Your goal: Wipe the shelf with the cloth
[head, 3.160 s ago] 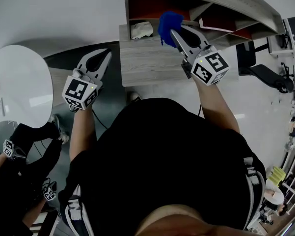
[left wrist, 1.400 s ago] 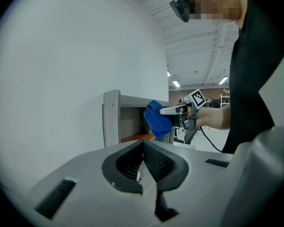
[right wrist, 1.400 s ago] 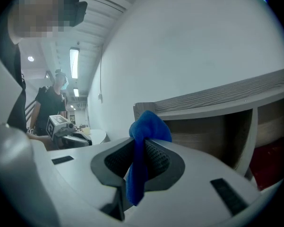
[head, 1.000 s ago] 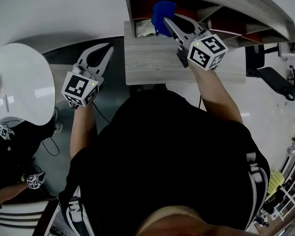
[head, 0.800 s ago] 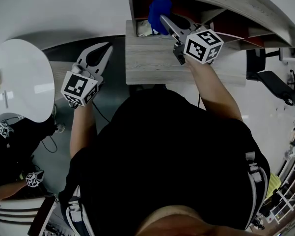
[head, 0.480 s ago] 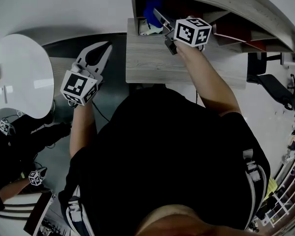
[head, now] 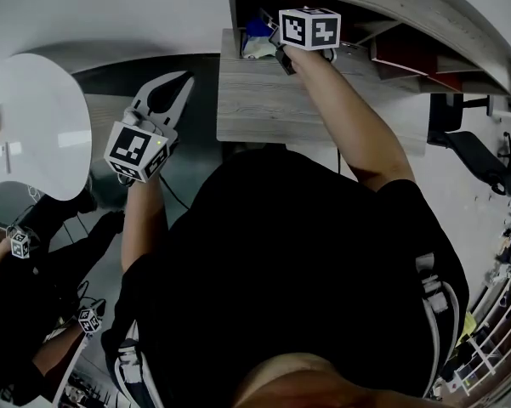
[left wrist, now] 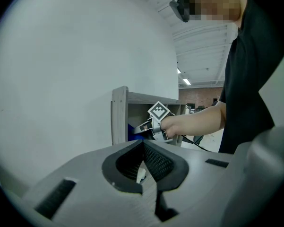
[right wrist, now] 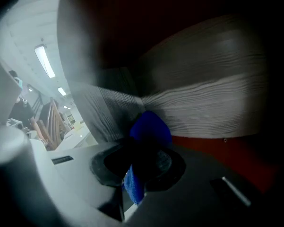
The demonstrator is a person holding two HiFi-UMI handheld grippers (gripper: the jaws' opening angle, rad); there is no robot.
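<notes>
Inside the shelf (right wrist: 212, 103) the right gripper (right wrist: 144, 161) clamps the blue cloth (right wrist: 150, 126), which lies along the jaws and points to the back corner. The left gripper (left wrist: 142, 148), closed and empty, is left of the shelf.

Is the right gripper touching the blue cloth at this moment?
Touching. The right gripper view shows the blue cloth pinched between the fingers of the right gripper.

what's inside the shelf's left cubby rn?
Blue cloth, pinched in the right gripper, and a pale crumpled item at the front. The back is covered by the marker cube.
</notes>
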